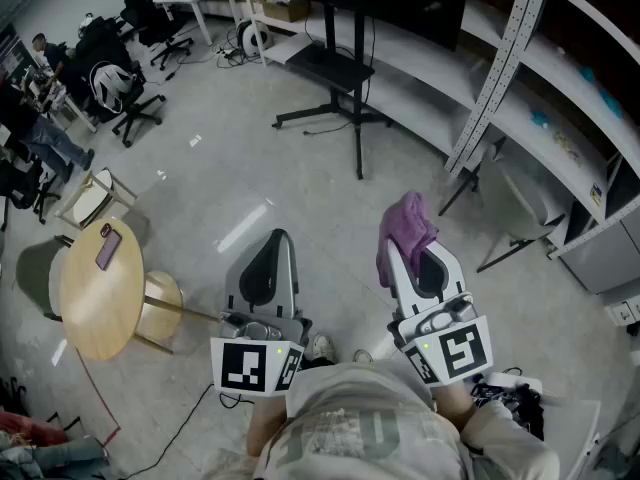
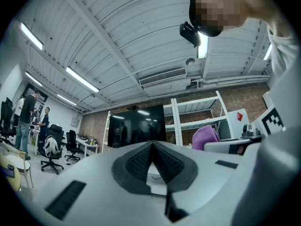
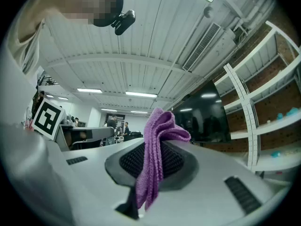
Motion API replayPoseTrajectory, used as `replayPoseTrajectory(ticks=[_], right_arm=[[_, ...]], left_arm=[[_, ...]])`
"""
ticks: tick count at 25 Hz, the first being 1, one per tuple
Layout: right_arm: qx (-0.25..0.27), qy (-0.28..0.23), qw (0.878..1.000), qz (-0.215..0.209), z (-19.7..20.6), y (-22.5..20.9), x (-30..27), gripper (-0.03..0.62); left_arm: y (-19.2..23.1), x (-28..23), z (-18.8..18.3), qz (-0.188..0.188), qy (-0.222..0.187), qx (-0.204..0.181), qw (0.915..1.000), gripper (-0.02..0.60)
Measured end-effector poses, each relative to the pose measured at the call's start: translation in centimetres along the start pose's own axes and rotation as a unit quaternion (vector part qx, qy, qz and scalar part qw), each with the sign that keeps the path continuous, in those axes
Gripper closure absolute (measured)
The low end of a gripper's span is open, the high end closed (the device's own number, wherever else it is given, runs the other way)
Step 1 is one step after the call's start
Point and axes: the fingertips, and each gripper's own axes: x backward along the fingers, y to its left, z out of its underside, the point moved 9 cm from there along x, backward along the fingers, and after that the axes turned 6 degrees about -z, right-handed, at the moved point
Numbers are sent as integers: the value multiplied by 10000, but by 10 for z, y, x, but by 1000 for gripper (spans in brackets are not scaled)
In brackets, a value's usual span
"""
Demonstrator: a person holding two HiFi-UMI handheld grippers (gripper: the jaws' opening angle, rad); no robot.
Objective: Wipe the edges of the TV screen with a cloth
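The large black TV screen [image 1: 380, 3] on its floor stand lies well ahead of both grippers, the right gripper [image 3: 151, 160] clamped tight on the purple terry cloth [image 3: 157, 140], the left gripper [image 2: 152, 147] pressed together on nothing.

Head view looks steeply down at the floor [image 1: 250, 168]; both gripper views sit close behind their jaws, angled up, sharing the TV [image 2: 136, 125].

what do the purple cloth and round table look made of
The purple cloth looks like soft matte microfibre or knit: ribbed weave, limp folds. The round table seems pale wood or wood-look laminate: smooth tan top; cannot tell which.
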Motion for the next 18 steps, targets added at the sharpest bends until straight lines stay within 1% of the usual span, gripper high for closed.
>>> replayPoseTrajectory(ticks=[4,11,15,18], right_arm=[[-142,30,9999,10,6,2,-12,540],[-47,144,9999,-39,13,24,-45,540],[-74,307,9994,-105,22,42,-66,540],[-122,406,9991,-64,34,55,-73,540]], left_arm=[[17,-2,3,-37,13,29,10000,566],[61,-3,3,-161,-14,106,9998,566],[93,0,9,-222,80,266,9994,566],[115,3,20,-256,160,380,9988,566]])
